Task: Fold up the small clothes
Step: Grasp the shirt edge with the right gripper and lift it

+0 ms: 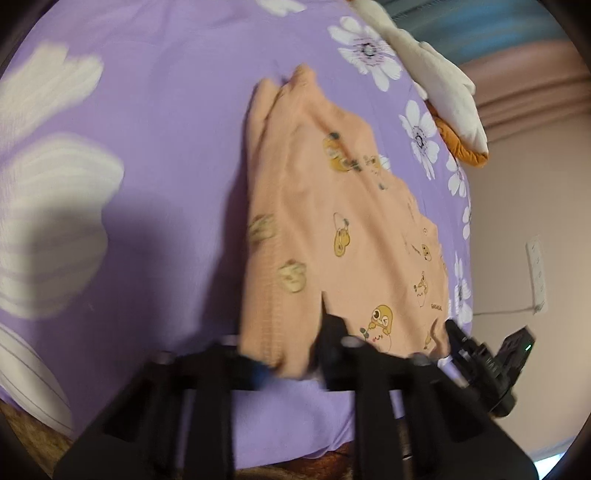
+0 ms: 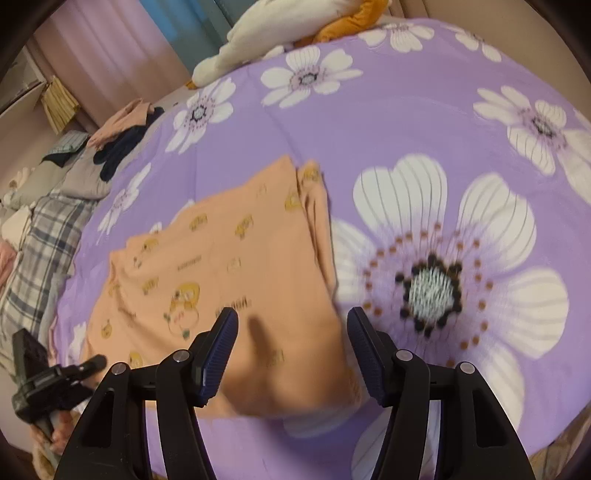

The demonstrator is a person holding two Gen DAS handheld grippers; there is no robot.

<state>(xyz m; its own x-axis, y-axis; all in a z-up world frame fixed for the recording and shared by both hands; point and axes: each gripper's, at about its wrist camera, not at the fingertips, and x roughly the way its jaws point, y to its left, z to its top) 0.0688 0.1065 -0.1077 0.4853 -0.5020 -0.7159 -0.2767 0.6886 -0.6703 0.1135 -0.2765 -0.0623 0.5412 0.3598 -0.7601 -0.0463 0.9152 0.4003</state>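
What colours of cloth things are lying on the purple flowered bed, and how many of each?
Peach garment: 1
White and orange plush: 1
Dark clothes: 1 heap
Pink cloth: 1
Grey plaid bedding: 1
Total: 5 on the bed

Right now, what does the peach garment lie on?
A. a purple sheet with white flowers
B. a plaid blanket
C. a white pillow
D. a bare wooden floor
A: the garment is spread on the purple sheet, whose white flowers show all around it in both views.
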